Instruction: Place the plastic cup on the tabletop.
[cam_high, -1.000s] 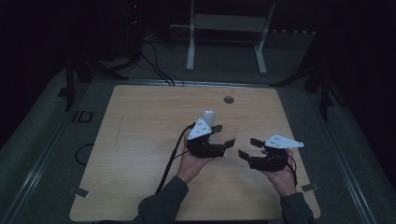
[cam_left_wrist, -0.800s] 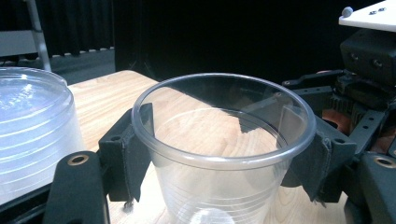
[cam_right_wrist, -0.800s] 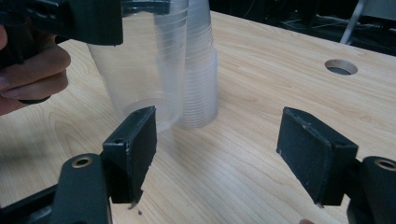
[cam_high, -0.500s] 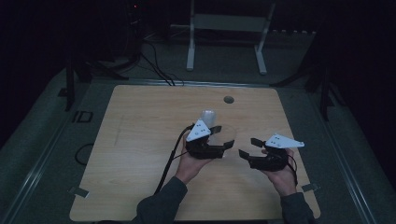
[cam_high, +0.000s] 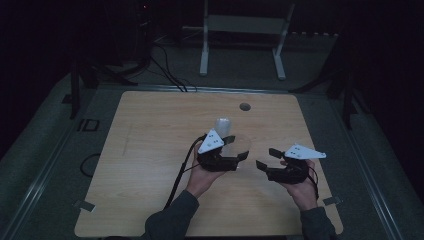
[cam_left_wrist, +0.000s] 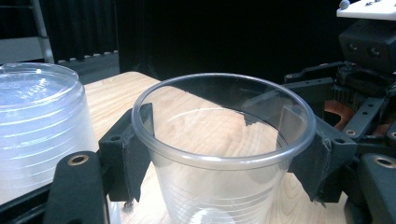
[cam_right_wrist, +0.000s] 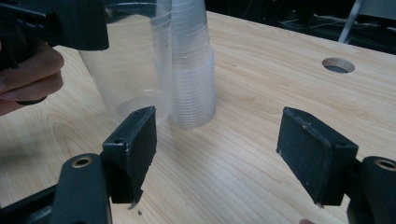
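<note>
So we've got one clear cup (cam_left_wrist: 219, 154) clamped upright in the left gripper (cam_high: 235, 152), right beside the upside-down cup stack (cam_left_wrist: 37, 130) on the table (cam_high: 150, 130). Looks like it's been pulled off the stack, though the dim high view makes that hard to confirm. Right gripper (cam_right_wrist: 219, 140) hangs wide open, grasping nothing. Setting the cup somewhere is what's left.

a clear, finely ribbed cup (cam_left_wrist: 219, 154) is seen between black fingers (cam_left_wrist: 133, 149); the table (cam_right_wrist: 261, 154) beneath is pale wood-grained.
</note>
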